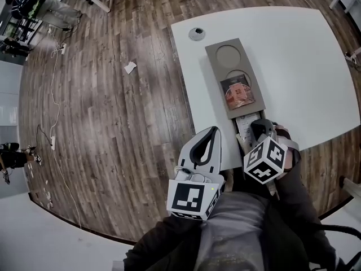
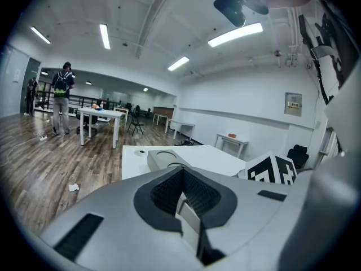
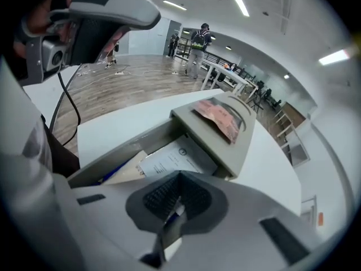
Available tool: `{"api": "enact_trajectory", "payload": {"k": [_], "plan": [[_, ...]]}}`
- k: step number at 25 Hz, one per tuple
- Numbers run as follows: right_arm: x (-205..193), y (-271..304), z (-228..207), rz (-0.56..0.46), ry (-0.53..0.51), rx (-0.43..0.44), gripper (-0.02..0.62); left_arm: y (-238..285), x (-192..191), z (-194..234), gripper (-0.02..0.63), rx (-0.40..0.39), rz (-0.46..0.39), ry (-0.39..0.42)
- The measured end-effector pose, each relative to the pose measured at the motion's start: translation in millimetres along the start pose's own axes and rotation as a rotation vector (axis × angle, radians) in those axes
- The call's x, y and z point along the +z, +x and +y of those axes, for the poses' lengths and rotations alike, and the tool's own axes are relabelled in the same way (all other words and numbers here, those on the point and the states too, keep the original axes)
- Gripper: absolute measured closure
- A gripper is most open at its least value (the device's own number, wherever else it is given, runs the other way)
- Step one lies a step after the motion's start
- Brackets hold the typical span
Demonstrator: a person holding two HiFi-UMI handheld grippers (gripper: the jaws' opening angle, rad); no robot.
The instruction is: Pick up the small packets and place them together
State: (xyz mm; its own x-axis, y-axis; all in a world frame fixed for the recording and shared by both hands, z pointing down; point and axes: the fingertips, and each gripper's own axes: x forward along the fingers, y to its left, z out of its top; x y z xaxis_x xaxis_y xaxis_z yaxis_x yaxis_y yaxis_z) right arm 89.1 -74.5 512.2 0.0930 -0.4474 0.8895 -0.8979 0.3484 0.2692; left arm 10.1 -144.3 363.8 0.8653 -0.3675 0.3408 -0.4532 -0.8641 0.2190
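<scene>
You're at the pick step, by my read. The right gripper points steeply down over the near open compartment of the grey tray, right above the white paper packet lying flat in it. In the right gripper view its jaws are fully together. A thin bluish sliver shows at the seam, but I can't tell if that's a packet edge or the jaw itself, so don't count it as a grip. The left gripper hangs off the counter edge, well apart from the tray, with its jaws also closed and nothing in them. The reddish packets sit piled in the round recess just beyond the near compartment, so that's prob. your gathering spot. Next move, as I judge it: lift a touch & check whether the white packet comes w/ you. If not, open up, get one jaw under its raised edge & close again. A flat paper packet gives little to bite on, so go in at an angle, then carry it over to the reddish pile.
</scene>
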Motion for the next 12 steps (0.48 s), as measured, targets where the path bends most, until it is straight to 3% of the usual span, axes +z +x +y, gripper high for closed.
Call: {"api": "enact_trajectory", "payload": {"k": [7,12], "plan": [[-3,-6,23,-0.001,0.0,0.037,0.594,-11,3,-4,0.603,-0.02,-0.018,0.011],[0,-16,36,-0.072,0.089,0.05,0.593,-18,4,-9,0.603,-0.04,-0.036,0.021]]}}
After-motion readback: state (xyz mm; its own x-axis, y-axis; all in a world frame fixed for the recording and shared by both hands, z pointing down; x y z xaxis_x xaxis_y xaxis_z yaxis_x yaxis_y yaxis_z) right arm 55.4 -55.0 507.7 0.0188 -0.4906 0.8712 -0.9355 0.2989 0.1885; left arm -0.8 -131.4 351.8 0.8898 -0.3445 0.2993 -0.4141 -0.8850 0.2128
